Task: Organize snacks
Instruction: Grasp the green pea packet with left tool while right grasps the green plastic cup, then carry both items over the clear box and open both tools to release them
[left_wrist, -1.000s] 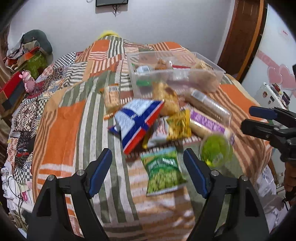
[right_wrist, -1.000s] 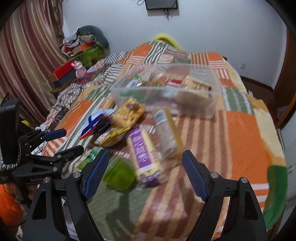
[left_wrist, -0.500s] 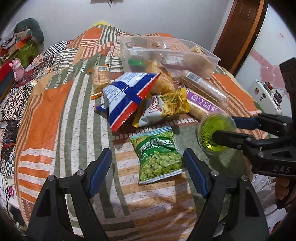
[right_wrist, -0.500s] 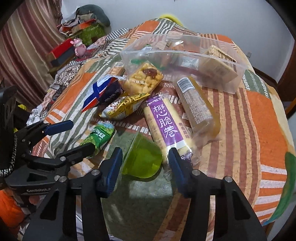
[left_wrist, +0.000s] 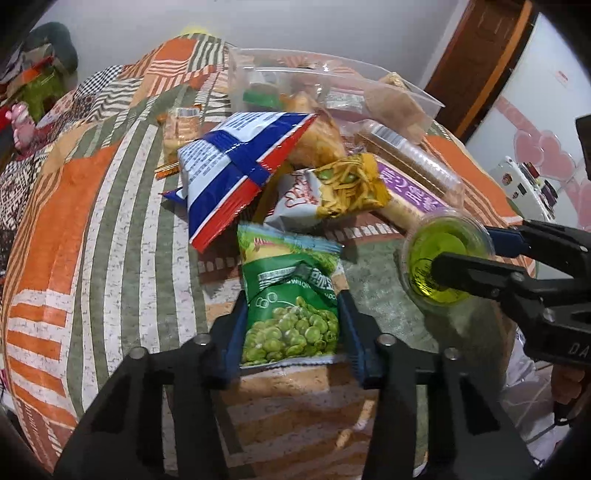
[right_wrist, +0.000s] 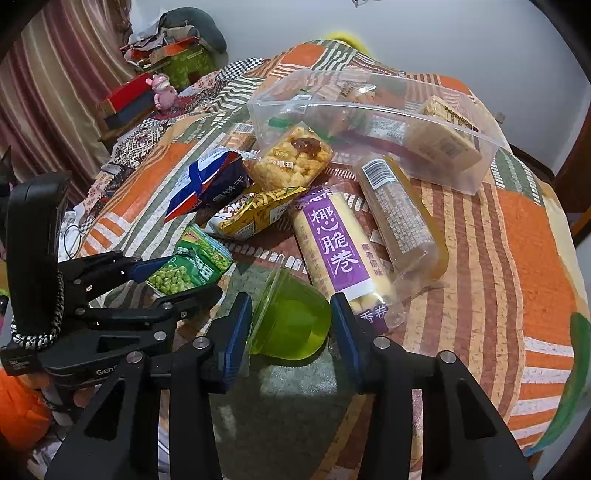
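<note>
We close left claw (left_wrist: 291, 325) on pea bag (left_wrist: 291, 314), right claw (right_wrist: 291, 325) on jelly cup (right_wrist: 291, 321); jaws just narrowed, pads pressing, to lift both toward bin (right_wrist: 369, 107).

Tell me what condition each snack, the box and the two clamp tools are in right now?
Left gripper: just closed, pads pressing the green pea bag.
Right gripper: just closed on the green jelly cup, which lies tipped on its side.
Clear bin: open, partly filled with snacks.
Blue and red bag: sealed, lying loose on the bedspread.
Purple roll pack: sealed, lying flat.
</note>
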